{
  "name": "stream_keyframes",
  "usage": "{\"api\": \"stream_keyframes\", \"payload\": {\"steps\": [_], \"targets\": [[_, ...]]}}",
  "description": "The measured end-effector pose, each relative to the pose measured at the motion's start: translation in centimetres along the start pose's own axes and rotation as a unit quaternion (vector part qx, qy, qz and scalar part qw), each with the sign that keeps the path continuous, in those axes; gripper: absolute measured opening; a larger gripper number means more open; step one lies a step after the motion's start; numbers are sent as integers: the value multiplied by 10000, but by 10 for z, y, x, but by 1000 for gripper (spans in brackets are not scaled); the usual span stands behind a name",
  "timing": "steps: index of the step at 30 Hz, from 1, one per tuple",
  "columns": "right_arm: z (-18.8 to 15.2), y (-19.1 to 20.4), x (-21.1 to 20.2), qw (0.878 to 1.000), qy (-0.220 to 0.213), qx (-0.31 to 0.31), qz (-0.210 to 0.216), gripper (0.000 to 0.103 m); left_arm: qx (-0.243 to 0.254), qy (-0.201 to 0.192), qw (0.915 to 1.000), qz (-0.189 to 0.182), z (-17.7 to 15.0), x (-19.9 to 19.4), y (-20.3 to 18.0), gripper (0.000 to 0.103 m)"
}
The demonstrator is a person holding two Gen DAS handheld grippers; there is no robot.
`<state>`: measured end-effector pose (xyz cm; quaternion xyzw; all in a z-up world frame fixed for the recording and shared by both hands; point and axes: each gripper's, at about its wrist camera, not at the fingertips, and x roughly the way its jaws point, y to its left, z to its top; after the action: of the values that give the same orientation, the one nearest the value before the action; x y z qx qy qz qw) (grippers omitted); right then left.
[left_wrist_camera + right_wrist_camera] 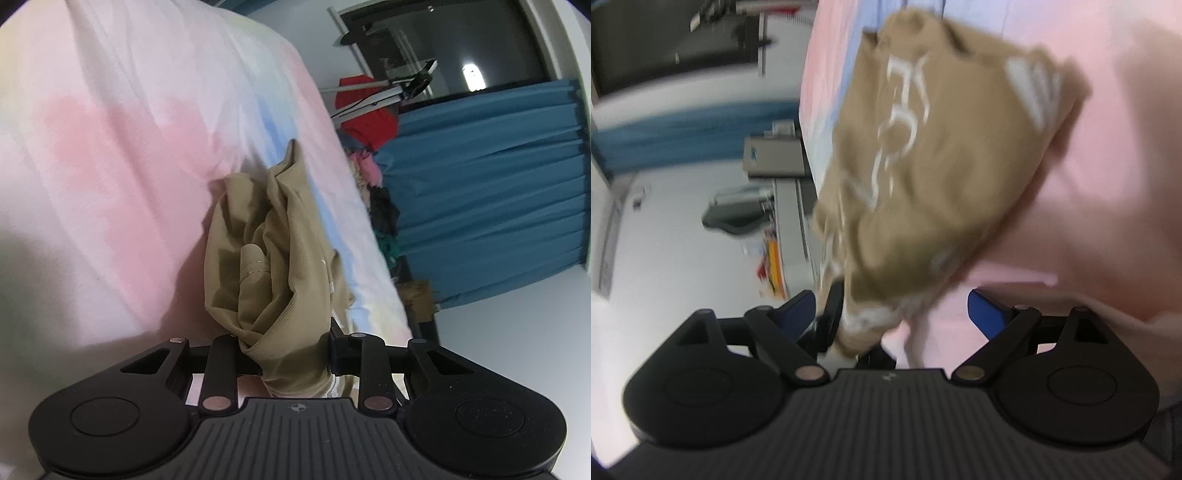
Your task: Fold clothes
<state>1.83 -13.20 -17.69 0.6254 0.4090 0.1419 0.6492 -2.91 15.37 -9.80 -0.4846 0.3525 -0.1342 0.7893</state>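
Observation:
A tan garment [266,251] with white print lies crumpled on the pink, white and blue bed sheet [110,147]. My left gripper [291,350] is shut on a bunched fold of it, and the cloth fills the gap between the jaws. In the blurred right wrist view the same tan garment [934,158] hangs in a heap ahead, its lower corner pinched by the left gripper's black finger [831,317]. My right gripper [894,317] stands open wide, its blue fingertips [798,314] on either side of that corner and apart from the cloth.
Beyond the bed's edge are a blue curtain [480,192], a red cloth [369,118] on a white rack, and a pile of mixed clothes [380,206]. The right wrist view shows a grey box [775,158] and white floor beside the bed.

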Motion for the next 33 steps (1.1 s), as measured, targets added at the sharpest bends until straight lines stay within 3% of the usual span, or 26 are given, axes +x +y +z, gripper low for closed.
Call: {"api": "stream_keyframes", "payload": {"steps": [4,8,10,14,18,21,27,33], "targets": [[9,-3,-11,9980,-627,97,-56,90,-352,39,9991,-236,2,0,7,30],[13,-7,-25,9909,-1313,133,-274,90,-435,40,9987,-276,4,5,11,30],[17,-8,-24,9891,-1435,135,-288,88,-372,36,9990,-252,4,6,8,30],[21,-6,-23,9858,-1593,-40,-525,75,-326,30,9992,-235,4,5,7,30],[27,-7,-28,9834,-1634,-235,-758,43,-271,27,9994,-212,3,3,6,30],[27,-2,-31,9811,-1678,-444,-856,32,-409,-4,9988,-265,4,2,10,30],[20,11,-48,9795,-1780,-676,-651,24,-792,-21,9958,-457,3,-8,7,30],[10,39,-83,9778,-1927,-736,-362,23,-785,93,9945,-690,-5,-30,-33,29]]}}
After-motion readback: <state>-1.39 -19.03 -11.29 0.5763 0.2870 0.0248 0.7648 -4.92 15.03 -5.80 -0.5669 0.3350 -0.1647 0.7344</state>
